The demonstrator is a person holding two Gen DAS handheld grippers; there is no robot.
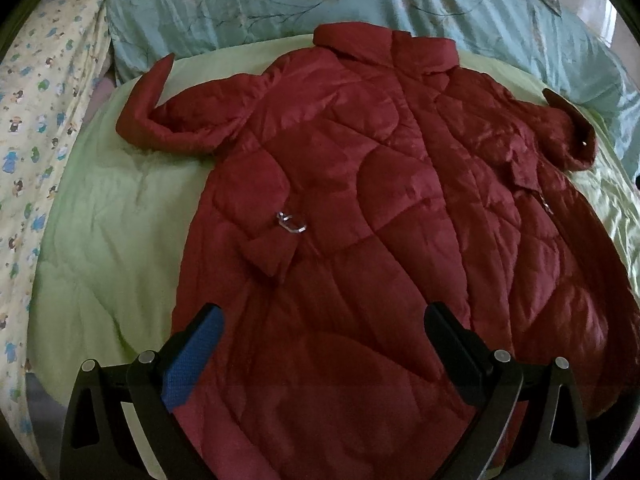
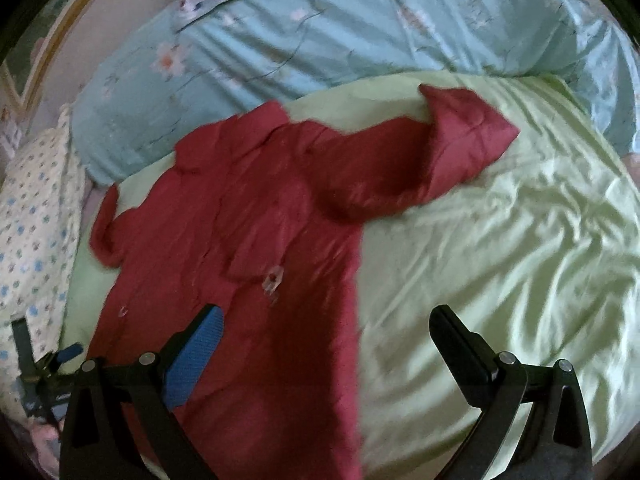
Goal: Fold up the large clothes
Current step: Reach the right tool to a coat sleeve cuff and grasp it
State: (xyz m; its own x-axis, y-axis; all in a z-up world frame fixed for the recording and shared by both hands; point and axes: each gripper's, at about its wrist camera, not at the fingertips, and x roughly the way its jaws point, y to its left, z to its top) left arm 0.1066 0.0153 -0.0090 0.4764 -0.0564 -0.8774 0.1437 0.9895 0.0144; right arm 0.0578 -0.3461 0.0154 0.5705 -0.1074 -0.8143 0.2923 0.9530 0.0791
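Two grippers hover over a bed, each with its jaws spread wide and nothing between them. Seen from the left wrist, the left gripper (image 1: 320, 332) hangs above the lower part of a dark red quilted coat (image 1: 360, 208), which lies spread flat, front up, on a pale green bedspread (image 1: 100, 248). Its collar (image 1: 384, 50) points away from the camera toward a light blue floral quilt (image 1: 280, 0) bunched along the far side of the bed. One sleeve (image 1: 160, 120) is bent near the far left of the coat, its cuff turned up toward the quilt, and the other sleeve (image 1: 568, 132) lies crumpled at the far right. A small metal clasp (image 1: 290, 222) shows on the chest, beside a pocket flap. A yellow sheet printed with small cartoon figures (image 1: 36, 128) runs down the left edge of the bed. In the right wrist view, which is slightly blurred, the right gripper (image 2: 326, 332) sits over the coat's right-hand edge (image 2: 352, 320), so its blue-padded finger (image 2: 196, 356) is above red fabric and its black finger (image 2: 460, 344) is above the bare green bedspread. The right-side sleeve stretches out across the green cover there, its cuff (image 2: 472, 132) folded back, and the left gripper's tip shows at the lower left edge.
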